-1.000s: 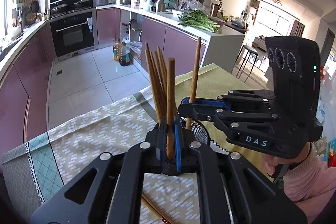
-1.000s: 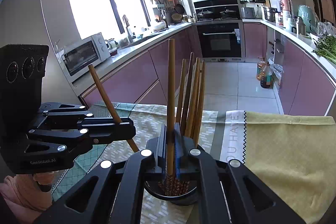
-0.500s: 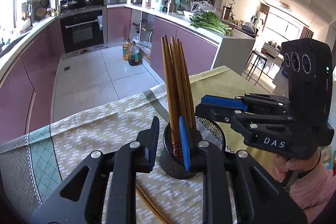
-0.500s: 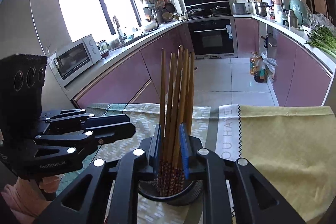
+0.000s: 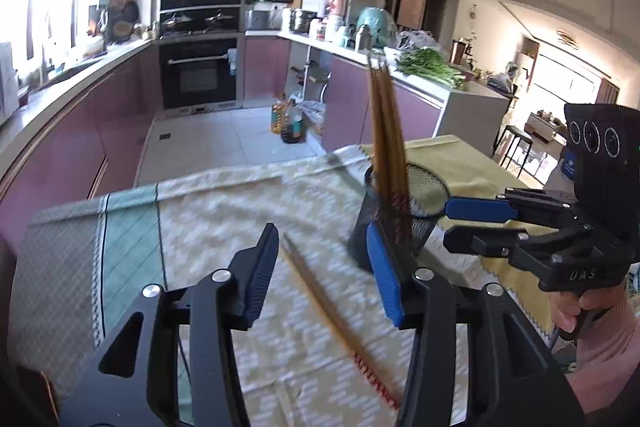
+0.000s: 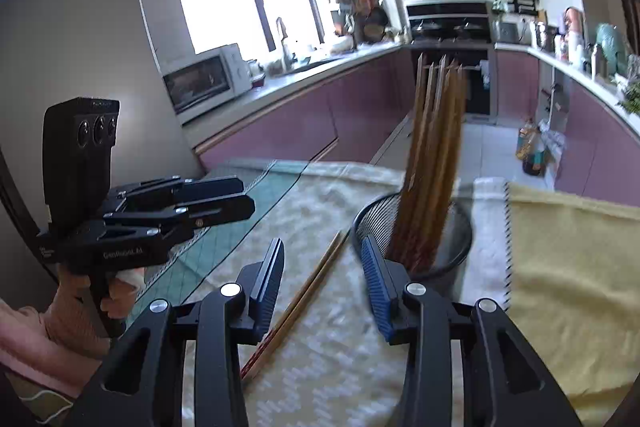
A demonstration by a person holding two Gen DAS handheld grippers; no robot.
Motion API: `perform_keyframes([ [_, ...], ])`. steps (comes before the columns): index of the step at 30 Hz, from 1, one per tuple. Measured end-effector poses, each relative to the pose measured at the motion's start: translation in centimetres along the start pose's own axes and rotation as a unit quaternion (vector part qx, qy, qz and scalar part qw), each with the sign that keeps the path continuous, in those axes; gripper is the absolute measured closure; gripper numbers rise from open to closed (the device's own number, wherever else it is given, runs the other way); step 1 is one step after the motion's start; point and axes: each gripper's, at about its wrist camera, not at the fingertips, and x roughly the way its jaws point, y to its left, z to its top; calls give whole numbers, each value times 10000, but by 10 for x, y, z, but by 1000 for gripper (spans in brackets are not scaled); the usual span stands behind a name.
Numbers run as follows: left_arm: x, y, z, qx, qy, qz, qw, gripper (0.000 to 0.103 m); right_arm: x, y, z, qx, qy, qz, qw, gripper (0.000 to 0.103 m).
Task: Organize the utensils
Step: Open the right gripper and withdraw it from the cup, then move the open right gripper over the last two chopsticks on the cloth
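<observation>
While a bundle of chopsticks (image 5: 386,131) already stands in the mesh holder (image 5: 416,211), the left gripper (image 5: 324,267) has just been opening, empty, above the loose pair (image 5: 340,319) still lying on the tablecloth (image 5: 224,211). In the right view, the right gripper (image 6: 322,281), likewise just parted and empty, hangs over that pair.

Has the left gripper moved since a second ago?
Yes. The left gripper has backed away from the mesh cup, which now sits off to its right, its jaws just opened and empty above loose chopsticks on the tablecloth.
</observation>
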Motion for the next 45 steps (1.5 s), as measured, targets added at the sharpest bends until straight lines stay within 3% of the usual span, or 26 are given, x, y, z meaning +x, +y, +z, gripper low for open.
perform_keyframes([
  [5,6,12,-27,-26,273,500,9984,49,34,6,-25,171,579,49,9982,65],
  [9,13,24,-47,-355,495,476,9970,43,53,14,-38,158,860,-78,9961,65],
  [14,21,35,-61,-663,671,550,9940,42,68,21,-45,149,1065,-148,9941,65],
  [24,25,38,-73,-749,821,656,9916,42,77,31,-49,13,1215,-316,9921,65],
  [45,39,24,-74,-557,994,469,9924,45,73,16,-51,303,1244,-397,9910,73],
])
